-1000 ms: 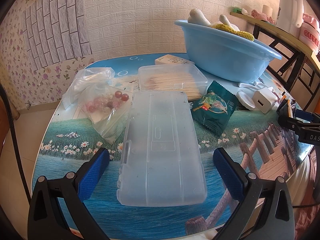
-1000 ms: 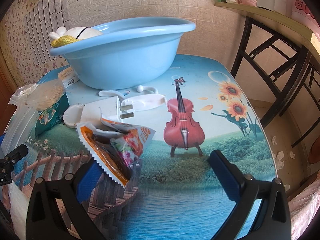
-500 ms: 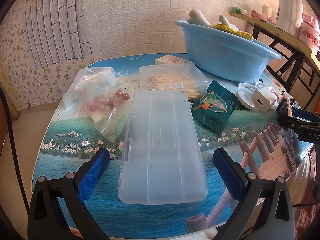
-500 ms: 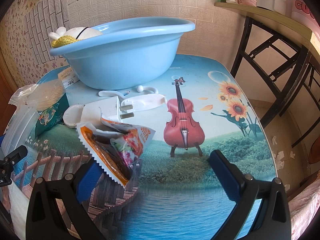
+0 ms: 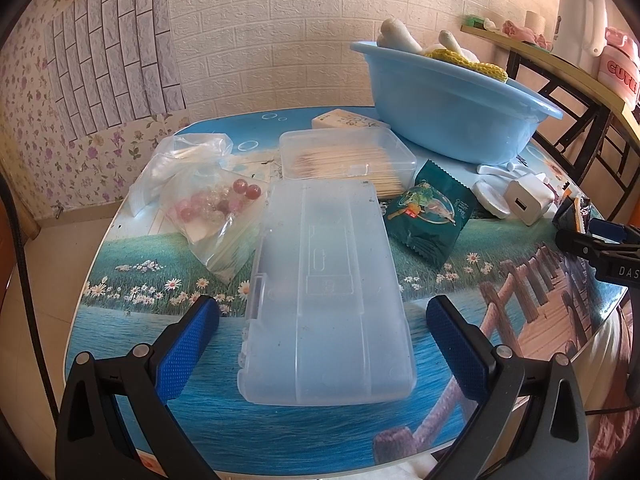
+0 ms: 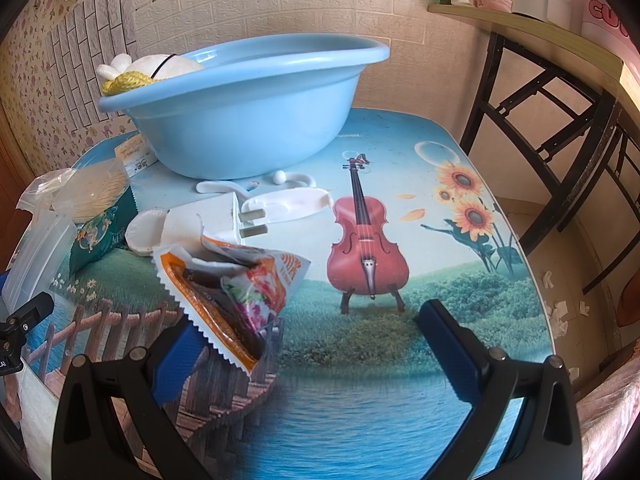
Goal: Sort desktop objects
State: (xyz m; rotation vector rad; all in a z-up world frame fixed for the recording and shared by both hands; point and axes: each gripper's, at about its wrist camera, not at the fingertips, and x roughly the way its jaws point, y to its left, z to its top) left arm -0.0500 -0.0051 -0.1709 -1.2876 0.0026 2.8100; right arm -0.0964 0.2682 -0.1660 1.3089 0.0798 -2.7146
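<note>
Translucent rectangular plastic storage case (image 5: 324, 292), lid shut, lies flat on the printed tabletop (image 5: 132, 344), long axis pointing away from you, right between the spread fingers of your left tool (image 5: 322, 340). Left tool is wide, holding nothing.

Handling, as I judge it:
- Light, looks empty; rigid shell, smooth and slick.
- Walls will likely flex if you squeeze mid-span. Take it across the short width near the close end, pads on the side walls.
- Latch tabs sit on its left edge; stay clear of them or the lid may pop.
- It's nearly as wide as the tool's opening, so centre carefully.

Around it:
- Clear zip bag of pink and clear beads (image 5: 212, 208) just beside its far-left corner; soft, could snag the left finger.
- Clear lidded box of wooden sticks (image 5: 346, 156) touching or just beyond its far end.
- Dark green foil snack packet (image 5: 430, 216) near its far-right corner.
- White wall charger (image 5: 528, 200) and light blue plastic basin (image 5: 452, 120) further right, apart from the case.

Your right tool (image 6: 310, 348) is also wide and empty. The torn orange snack wrapper (image 6: 232, 288) lies over its left finger; crinkly, light, easy to pinch at an edge. Tabletop ahead of the right finger is open.
</note>
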